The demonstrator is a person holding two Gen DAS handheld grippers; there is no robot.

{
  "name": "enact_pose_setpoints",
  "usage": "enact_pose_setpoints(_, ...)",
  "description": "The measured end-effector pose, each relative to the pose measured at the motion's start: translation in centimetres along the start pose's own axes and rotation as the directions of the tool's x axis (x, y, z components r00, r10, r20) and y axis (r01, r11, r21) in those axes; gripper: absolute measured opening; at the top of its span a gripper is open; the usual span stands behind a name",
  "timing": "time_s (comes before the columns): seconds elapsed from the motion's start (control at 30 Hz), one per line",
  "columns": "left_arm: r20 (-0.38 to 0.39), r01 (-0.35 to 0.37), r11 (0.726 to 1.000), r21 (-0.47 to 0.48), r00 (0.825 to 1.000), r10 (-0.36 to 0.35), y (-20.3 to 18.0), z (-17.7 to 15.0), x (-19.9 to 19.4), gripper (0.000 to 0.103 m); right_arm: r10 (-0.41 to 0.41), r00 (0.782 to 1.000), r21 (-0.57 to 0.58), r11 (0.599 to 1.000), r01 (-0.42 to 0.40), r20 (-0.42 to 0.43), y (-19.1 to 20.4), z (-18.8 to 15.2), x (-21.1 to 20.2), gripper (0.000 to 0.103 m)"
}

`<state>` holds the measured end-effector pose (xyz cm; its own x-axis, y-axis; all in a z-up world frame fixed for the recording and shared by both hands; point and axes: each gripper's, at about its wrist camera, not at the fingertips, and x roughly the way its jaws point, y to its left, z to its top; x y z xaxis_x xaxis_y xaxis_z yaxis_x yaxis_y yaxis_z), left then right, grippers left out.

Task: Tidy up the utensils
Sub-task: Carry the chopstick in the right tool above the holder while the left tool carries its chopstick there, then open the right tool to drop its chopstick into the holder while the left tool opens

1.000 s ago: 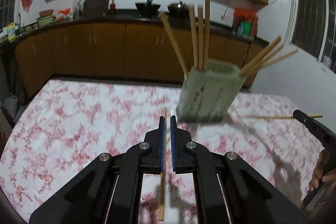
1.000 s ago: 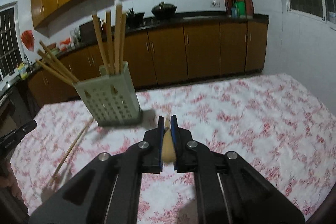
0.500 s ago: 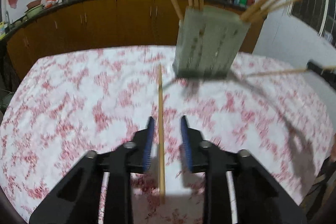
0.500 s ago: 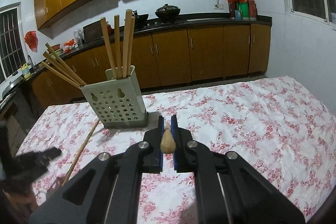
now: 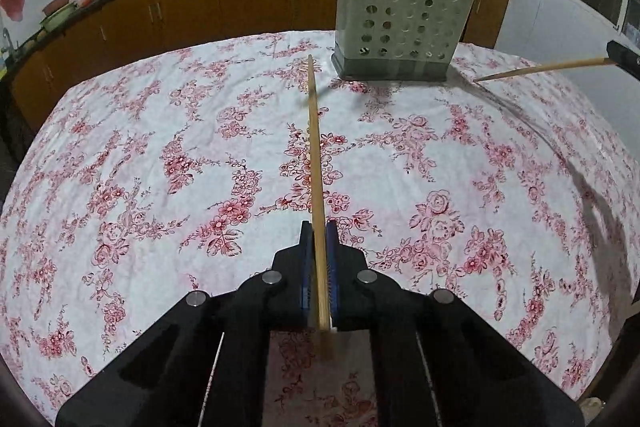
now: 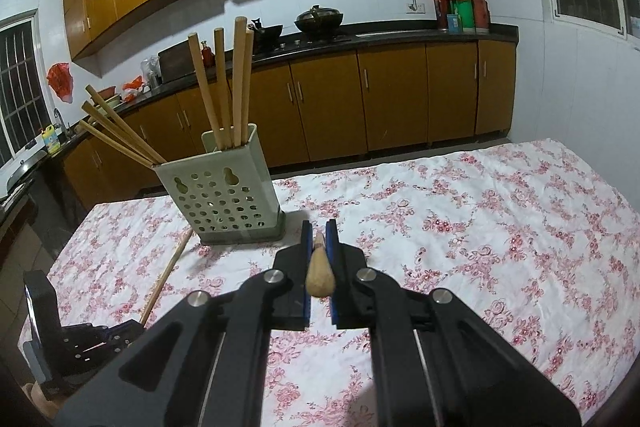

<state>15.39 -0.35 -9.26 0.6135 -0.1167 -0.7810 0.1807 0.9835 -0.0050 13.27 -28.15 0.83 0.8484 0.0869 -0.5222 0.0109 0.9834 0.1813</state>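
The left gripper [image 5: 319, 263] is low over the table [image 5: 120, 187], and its jaws have just been closing on a chopstick [image 5: 314, 155]. Now the blue pads pinch that stick near its thick end. The rest of it lies flat on the flowery cloth and points toward the holder [image 5: 404, 15], with its thin tip just beside the holder's base.

I think the step here is to pick this stick up. To do it well, the grip should stay tight and the lift should be slow and straight, so the long stick does not swing or slip. Then the thin end has to be tipped down into the top of the holder, clear of the chopsticks already standing in it.

The holder is a pale box with round holes. It stands upright near the far edge of the table. Some sticks stand in one part and some lean out of the other.

On the right, the right gripper [image 6: 319, 239] is pressed together on a second chopstick [image 6: 319, 267], held in the air, near the holder but apart from it. It should wait its turn, so the two sticks do not bump.
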Motion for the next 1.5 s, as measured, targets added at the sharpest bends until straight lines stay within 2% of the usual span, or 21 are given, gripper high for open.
enact_pose_setpoints(0.07,0.007,0.0,1.0,0.003,1.0,0.0,0.0,0.3,-0.3,0.007,-0.001,1.0,-0.002,1.0,0.001,0.01,0.0,0.3,-0.3,0.008)
enact_pose_setpoints(0.23,0.143,0.023,0.999,-0.04,0.99,-0.017,1.1,3.0,-4.3,0.007,0.002,0.998,0.004,1.0,-0.003,0.06,-0.2,1.6,-1.7,0.008)
enact_pose_setpoints(0.4,0.298,0.068,0.99,-0.123,0.954,-0.028,3.0,6.4,-8.6,0.007,0.012,0.995,0.006,1.0,-0.013,0.097,-0.1,2.6,-2.7,0.008)
enact_pose_setpoints(0.5,0.351,0.075,0.987,-0.139,0.936,-0.022,3.4,7.8,-10.3,0.007,0.023,0.994,0.001,1.0,-0.023,0.106,0.1,3.2,-3.0,0.008)
enact_pose_setpoints(0.63,0.402,0.097,0.988,-0.124,0.915,-0.039,3.5,9.7,-12.4,0.007,0.092,0.987,0.007,0.996,-0.093,0.133,0.5,4.9,-4.4,0.008)
enact_pose_setpoints(0.73,0.45,0.118,0.987,-0.11,0.891,-0.056,3.2,11.1,-14.4,0.007,0.158,0.971,0.002,0.987,-0.161,0.179,1.3,6.8,-6.0,0.008)
enact_pose_setpoints(0.77,0.474,0.128,0.987,-0.099,0.878,-0.066,2.9,11.8,-15.3,0.007,0.175,0.965,-0.003,0.984,-0.178,0.196,1.6,7.4,-6.5,0.008)
enact_pose_setpoints(0.83,0.5,0.14,0.987,-0.083,0.862,-0.081,2.6,12.7,-16.4,0.007,0.214,0.947,-0.02,0.976,-0.216,0.241,2.5,8.8,-7.7,0.008)
enact_pose_setpoints(0.93,0.539,0.134,0.99,-0.044,0.837,-0.089,1.3,13.9,-18.0,0.007,0.24,0.924,-0.058,0.971,-0.234,0.299,4.0,10.6,-8.9,0.008)
enact_pose_setpoints(1.03,0.555,0.147,0.989,-0.011,0.823,-0.116,0.4,14.7,-19.4,0.007,0.248,0.91,-0.095,0.969,-0.229,0.332,5.4,11.7,-9.3,0.008)
enact_pose_setpoints(1.1,0.572,0.14,0.99,-0.009,0.813,-0.11,0.1,14.8,-20.0,0.007,0.247,0.906,-0.118,0.968,-0.219,0.343,6.3,12.2,-9.2,0.008)
enact_pose_setpoints(1.17,0.606,0.121,0.993,-0.011,0.791,-0.09,-0.2,15.2,-20.6,0.007,0.246,0.905,-0.135,0.968,-0.211,0.348,7.0,12.6,-8.9,0.008)
enact_pose_setpoints(1.27,0.629,0.124,0.992,-0.02,0.773,-0.083,-0.5,16.2,-20.6,0.007,0.24,0.906,-0.147,0.969,-0.2,0.348,7.8,13.2,-8.1,0.008)
enact_pose_setpoints(1.37,0.669,0.12,0.992,-0.035,0.741,-0.066,-0.9,17.3,-20.6,0.007,0.233,0.91,-0.144,0.97,-0.194,0.342,8.1,13.7,-7.4,0.008)
enact_pose_setpoints(1.47,0.714,0.108,0.993,-0.051,0.699,-0.04,-1.4,18.3,-20.3,0.007,0.221,0.914,-0.139,0.973,-0.183,0.341,8.3,14.0,-6.5,0.008)
enact_pose_setpoints(1.5,0.721,0.103,0.993,-0.054,0.692,-0.033,-1.5,18.5,-20.2,0.007,0.215,0.916,-0.136,0.975,-0.178,0.34,8.2,14.3,-6.1,0.008)
